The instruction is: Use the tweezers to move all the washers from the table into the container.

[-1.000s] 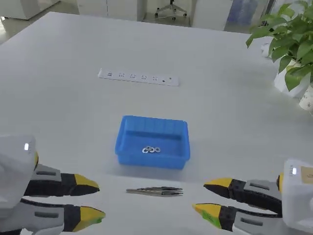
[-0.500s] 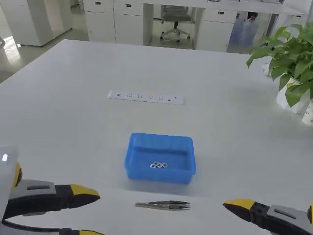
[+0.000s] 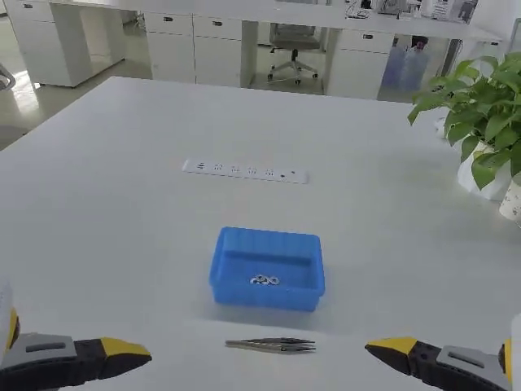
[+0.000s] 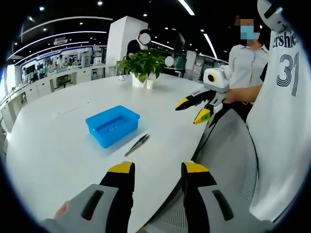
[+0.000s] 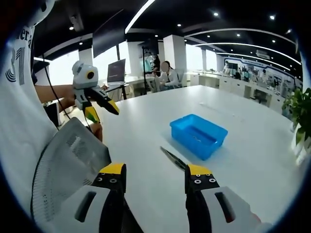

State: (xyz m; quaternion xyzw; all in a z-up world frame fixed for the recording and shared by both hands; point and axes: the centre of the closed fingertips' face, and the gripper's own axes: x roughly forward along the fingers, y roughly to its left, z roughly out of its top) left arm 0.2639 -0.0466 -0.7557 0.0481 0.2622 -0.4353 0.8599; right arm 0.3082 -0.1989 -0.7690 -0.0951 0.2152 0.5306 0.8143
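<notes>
Lying flat on the smooth white table (image 3: 122, 204), the slim metal tweezers (image 3: 271, 345) are seen just in front of the container (image 3: 269, 238), apart from it and held by neither gripper. The container is a rectangular blue plastic tray with ribbed inner walls, and a small cluster of flat silver washers (image 3: 264, 281) is seen on its floor near the front wall. The left gripper (image 4: 158, 169) is held above the table's near edge with its black, yellow-tipped jaws parted by a wide gap, and nothing is gripped between them. The right gripper (image 5: 155, 170) is likewise spread wide and nothing is held in it. A white mesh-textured shirt (image 4: 286, 97) is shown in the left gripper view, printed in dark with "31" below lettering cut off to "ershie". Beyond the container a long white power strip (image 3: 244, 171) is laid across the table, and a leafy green plant (image 3: 480, 90) in a white pot is placed at the right edge.
</notes>
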